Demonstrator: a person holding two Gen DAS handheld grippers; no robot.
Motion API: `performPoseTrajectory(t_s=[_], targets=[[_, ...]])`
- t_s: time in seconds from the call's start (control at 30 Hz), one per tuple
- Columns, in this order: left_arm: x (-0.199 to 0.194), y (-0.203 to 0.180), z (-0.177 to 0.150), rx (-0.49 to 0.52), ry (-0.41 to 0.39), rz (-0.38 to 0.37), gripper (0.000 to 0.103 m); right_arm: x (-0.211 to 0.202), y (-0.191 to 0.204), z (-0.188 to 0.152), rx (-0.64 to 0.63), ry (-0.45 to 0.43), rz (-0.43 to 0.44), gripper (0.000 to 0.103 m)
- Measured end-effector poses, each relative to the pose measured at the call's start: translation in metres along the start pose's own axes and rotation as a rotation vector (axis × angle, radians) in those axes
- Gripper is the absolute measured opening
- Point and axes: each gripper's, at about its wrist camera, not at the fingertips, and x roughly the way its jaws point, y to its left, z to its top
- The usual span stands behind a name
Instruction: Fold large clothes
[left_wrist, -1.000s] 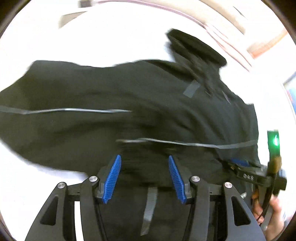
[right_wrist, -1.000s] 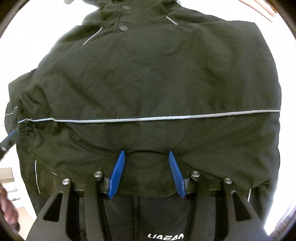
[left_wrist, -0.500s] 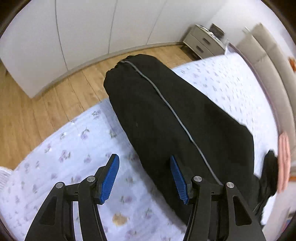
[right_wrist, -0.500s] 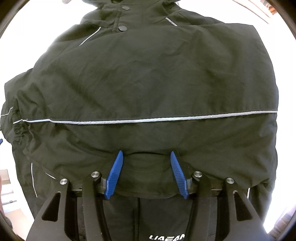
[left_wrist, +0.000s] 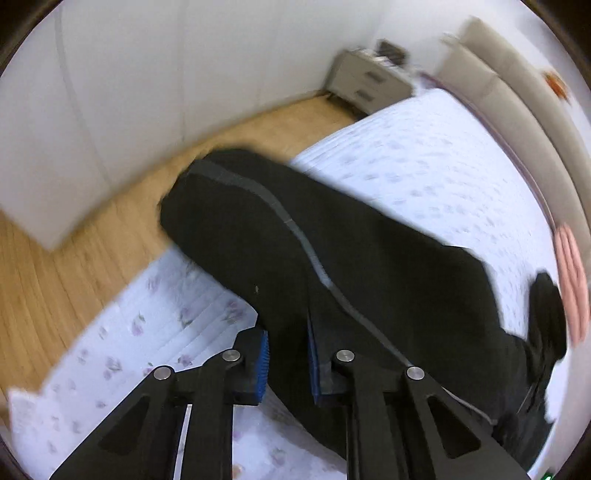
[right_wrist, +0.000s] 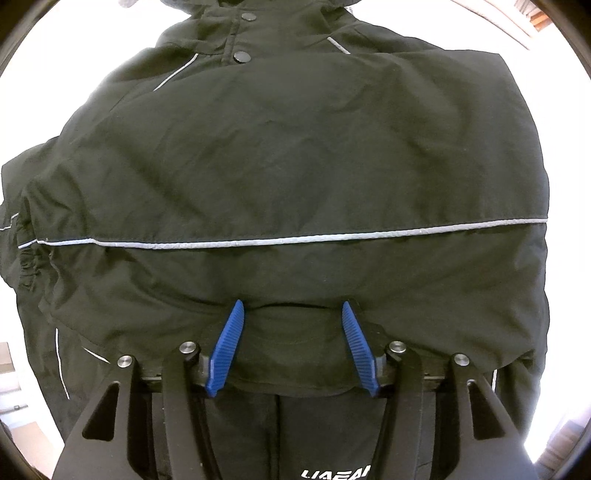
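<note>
Between my left gripper's (left_wrist: 286, 360) blue pads, drawn close together, I pinch a fold of the black jacket (left_wrist: 332, 266) at its near edge. From that grip the jacket runs as a long dark band away from me, its far rounded end overhanging the edge of the bed (left_wrist: 424, 166) above the wooden floor (left_wrist: 55, 266); a grey reflective stripe (left_wrist: 295, 229) follows the same long axis. This view is blurred. The gripper is tilted, its fingers pointing along the bedspread toward the white wardrobe doors (left_wrist: 129, 92).

Under my right gripper (right_wrist: 291, 338), whose fingers stand wide apart and hold nothing, the jacket fills nearly the whole view, collar and snap buttons (right_wrist: 242, 56) pointing away from me at the top. The reflective stripe (right_wrist: 295, 240) here crosses it from side to side. At the bottom edge, white lettering (right_wrist: 336, 473) reads partly "LIAEAI"; the rest is cut off.
</note>
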Motion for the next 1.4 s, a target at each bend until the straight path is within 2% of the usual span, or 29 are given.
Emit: performPoseTrajectory(t_s=[0.13,0.23,0.4,0.47,0.57,0.67,0.73,0.8,0.87,0.9,0.93,1.0,1.07,1.13,1.23,1.4], targets=[[-0.059,-0.047,-0.011,0.128,-0.11,-0.066,0.016,-0.001,0.0,-0.002,0.003,-0.006,0.011,0.06],[-0.103,-0.097,-0.033,0.263,-0.182,-0.097,0.016,-0.002,-0.001,-0.002,0.003,-0.009,0.02,0.06],[-0.153,-0.195,-0.094,0.543,-0.278,-0.095,0.016,-0.001,-0.008,-0.004,-0.02,-0.033,0.052,0.061],[-0.161,-0.232,-0.125,0.647,-0.294,-0.124,0.016,-0.002,-0.014,-0.006,-0.025,-0.049,0.073,0.062],[-0.159,-0.286,-0.181,0.813,-0.283,-0.168,0.016,-0.009,-0.026,-0.01,-0.022,-0.058,0.136,0.062],[-0.149,-0.324,-0.222,0.903,-0.246,-0.229,0.015,-0.024,-0.056,-0.015,0.03,-0.069,0.199,0.062],[-0.128,-0.347,-0.257,0.99,-0.168,-0.257,0.018,-0.037,-0.08,-0.019,0.064,-0.092,0.192,0.062],[-0.098,-0.36,-0.289,1.061,-0.047,-0.282,0.022,-0.047,-0.105,-0.024,0.097,-0.112,0.196,0.062],[-0.065,-0.367,-0.316,1.085,0.11,-0.278,0.037,-0.054,-0.123,-0.026,0.123,-0.121,0.205,0.062],[-0.053,-0.367,-0.327,1.083,0.176,-0.273,0.037,-0.058,-0.134,-0.026,0.132,-0.128,0.22,0.062],[-0.047,-0.367,-0.333,1.082,0.201,-0.259,0.037,-0.061,-0.14,-0.026,0.134,-0.135,0.239,0.063],[-0.055,-0.364,-0.336,1.09,0.173,-0.245,0.038,-0.067,-0.149,-0.026,0.131,-0.154,0.285,0.064],[-0.067,-0.362,-0.329,1.063,0.181,-0.261,0.051,-0.072,-0.153,-0.025,0.12,-0.171,0.334,0.067],[-0.079,-0.352,-0.318,1.038,0.163,-0.267,0.058,-0.075,-0.151,-0.02,0.104,-0.175,0.389,0.068],[-0.089,-0.341,-0.291,1.0,0.123,-0.237,0.059,-0.066,-0.14,-0.004,0.1,-0.162,0.427,0.075],[-0.083,-0.326,-0.258,0.885,0.086,-0.176,0.059,-0.027,-0.126,0.015,0.152,-0.069,0.535,0.075]])
